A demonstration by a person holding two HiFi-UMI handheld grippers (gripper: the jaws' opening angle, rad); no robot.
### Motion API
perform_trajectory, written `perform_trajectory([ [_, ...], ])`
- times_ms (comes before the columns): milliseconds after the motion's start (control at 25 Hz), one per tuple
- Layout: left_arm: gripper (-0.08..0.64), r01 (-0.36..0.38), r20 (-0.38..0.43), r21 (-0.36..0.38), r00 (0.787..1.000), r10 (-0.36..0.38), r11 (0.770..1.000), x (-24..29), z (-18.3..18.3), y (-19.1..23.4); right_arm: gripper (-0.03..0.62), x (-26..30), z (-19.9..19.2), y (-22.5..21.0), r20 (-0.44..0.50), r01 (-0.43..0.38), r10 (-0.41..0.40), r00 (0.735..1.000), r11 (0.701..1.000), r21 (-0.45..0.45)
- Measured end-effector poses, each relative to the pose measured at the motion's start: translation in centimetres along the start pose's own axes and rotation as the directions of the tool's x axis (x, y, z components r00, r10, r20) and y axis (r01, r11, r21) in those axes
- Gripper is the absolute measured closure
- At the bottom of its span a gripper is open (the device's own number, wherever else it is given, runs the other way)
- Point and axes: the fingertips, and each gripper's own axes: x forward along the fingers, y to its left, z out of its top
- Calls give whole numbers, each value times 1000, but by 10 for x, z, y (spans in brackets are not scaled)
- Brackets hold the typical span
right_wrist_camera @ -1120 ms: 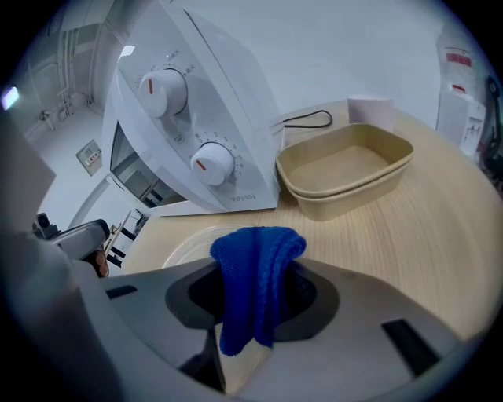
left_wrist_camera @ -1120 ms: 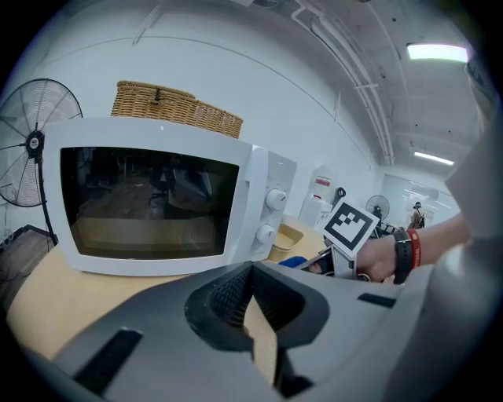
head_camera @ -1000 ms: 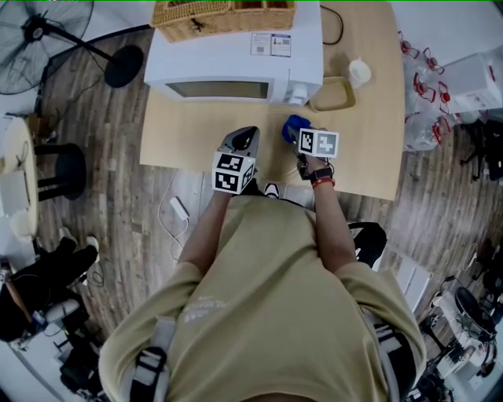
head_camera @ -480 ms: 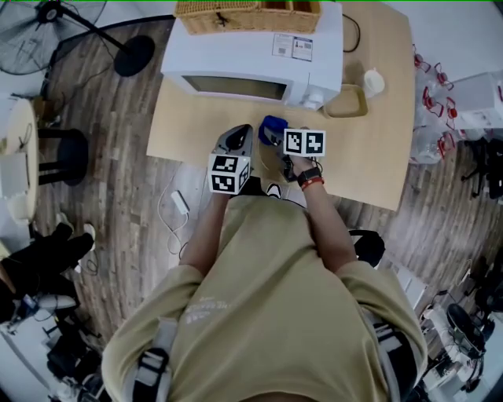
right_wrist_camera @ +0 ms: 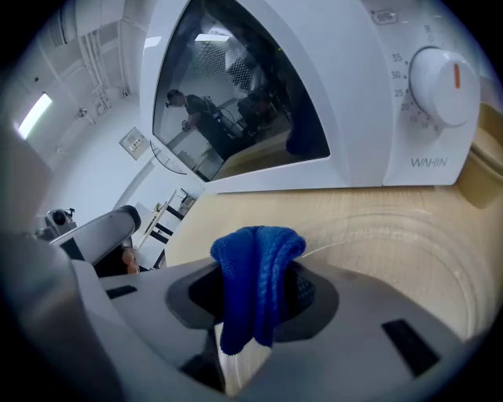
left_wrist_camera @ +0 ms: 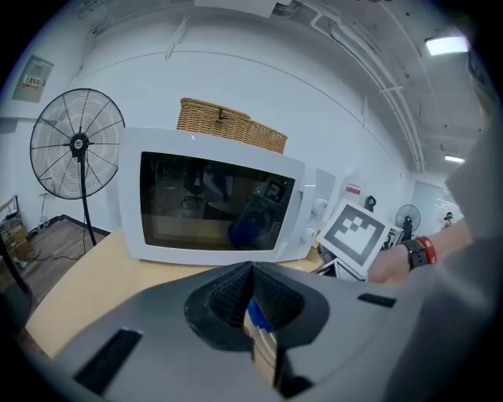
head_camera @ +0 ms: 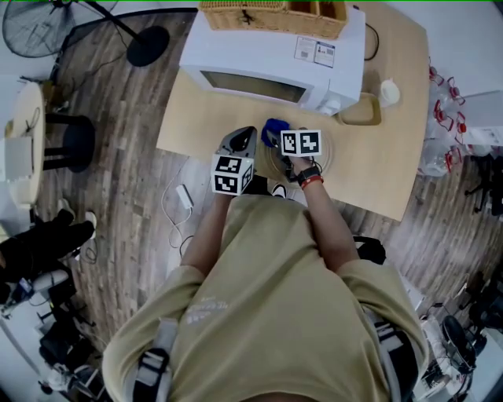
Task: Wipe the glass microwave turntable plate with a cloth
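The clear glass turntable plate (head_camera: 322,162) lies flat on the wooden table (head_camera: 196,126) in front of the microwave; its rim (right_wrist_camera: 440,267) curves past the right jaws. My right gripper (head_camera: 280,135) (right_wrist_camera: 255,271) is shut on a blue knitted cloth (head_camera: 273,127) (right_wrist_camera: 253,283), which folds over the jaw tips and hangs down at the plate's left edge. My left gripper (head_camera: 245,135) (left_wrist_camera: 251,271) hovers just to the left of the cloth, jaws shut with nothing between them, apart from the plate.
A white microwave (head_camera: 275,55) (left_wrist_camera: 212,204) (right_wrist_camera: 314,94), door closed, stands at the back of the table with a wicker basket (head_camera: 271,14) on top. A tan tray (head_camera: 361,110) and a small white bottle (head_camera: 387,92) sit to its right. A floor fan (head_camera: 31,23) stands off the left side.
My right gripper has carried the blue cloth leftward over the plate, closer to the left gripper. The left gripper has hardly moved. The head view has shifted.
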Motion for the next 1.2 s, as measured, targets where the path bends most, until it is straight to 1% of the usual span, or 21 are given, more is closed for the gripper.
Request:
perform_trajectory([
  [160,541,8,-9,0,1000,-8,1000,3,-2,0,448,2,0,-2,-5,12,-12,1000,1000,-28],
  [480,541,31,-16,14,999,-30,999,9,0,-10,449,1,-1,-5,-6,8,-9,1000,999,-35],
  [640,541,36,-27,52,999,-34,998,9,0,-14,449,0,-1,-6,-4,6,-6,1000,1000,-26],
  [680,541,36,-28,51,999,-35,998,9,-1,-15,449,0,-1,-6,-2,6,-6,1000,1000,-24],
  [880,541,26,-8,5,1000,-26,1000,4,5,-9,449,-3,-1,-9,4,12,-12,1000,1000,-16],
  [1080,541,18,15,3,1000,-18,1000,2,16,-6,448,-8,-3,-14,19,8,-8,1000,1000,12],
  [1200,541,29,12,5,1000,-29,1000,3,15,-11,448,-12,-3,-18,30,15,-16,999,1000,18],
])
